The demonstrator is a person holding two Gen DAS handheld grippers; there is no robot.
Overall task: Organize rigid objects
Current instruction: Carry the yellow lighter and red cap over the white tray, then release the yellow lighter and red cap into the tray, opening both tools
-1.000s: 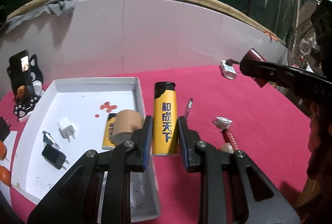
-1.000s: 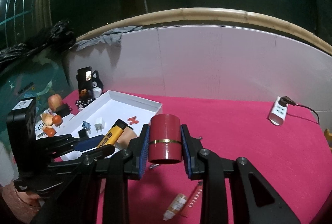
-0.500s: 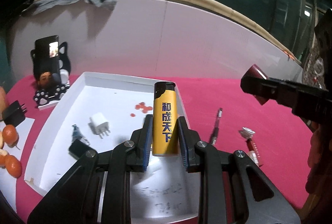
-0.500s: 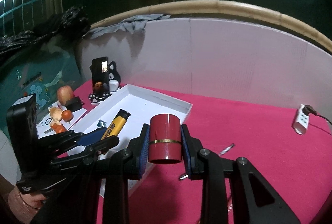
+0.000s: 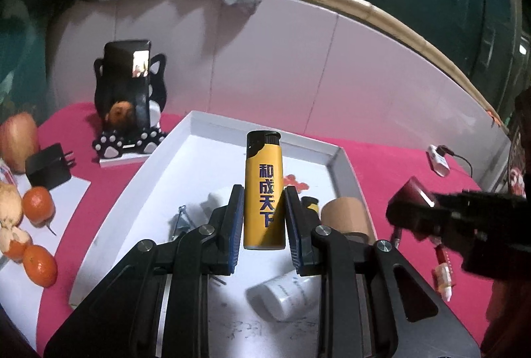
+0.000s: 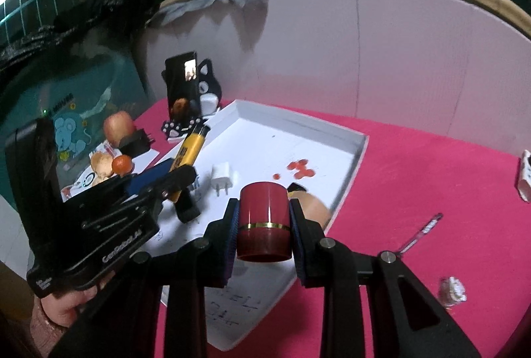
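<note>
A yellow lighter [image 5: 264, 192] with blue characters down its side stands upright between the fingers of the left gripper [image 5: 264, 218], which are closed snugly on its lower half, and it hangs above the white tray [image 5: 345, 165]. Over on the other side the right gripper [image 6: 264, 225] has its fingers pressed tight against a dark red cylinder [image 6: 263, 222] with a thin gold band, held just over the tray's near right part. Down in the tray lie a white charger plug [image 6: 221, 177], a brown tape roll [image 5: 345, 218] against the right wall with a second yellow lighter [image 5: 310, 205] just beside it, a small white bottle [image 5: 282, 295] on its side near the front, a metal clip [image 5: 182, 220] and a scatter of small red bits [image 6: 300, 168]. The tray sits on a pink cloth [image 6: 431, 165], where a pen [image 6: 421, 231] lies well to the right of it and a white power strip [image 5: 438, 160] sits toward the back wall. To the tray's left stand a phone [image 5: 127, 82] in a black cat-shaped holder [image 5: 129, 142], a black adapter [image 5: 49, 167], an apple [image 5: 18, 138] and a few small oranges [image 5: 38, 205].
</note>
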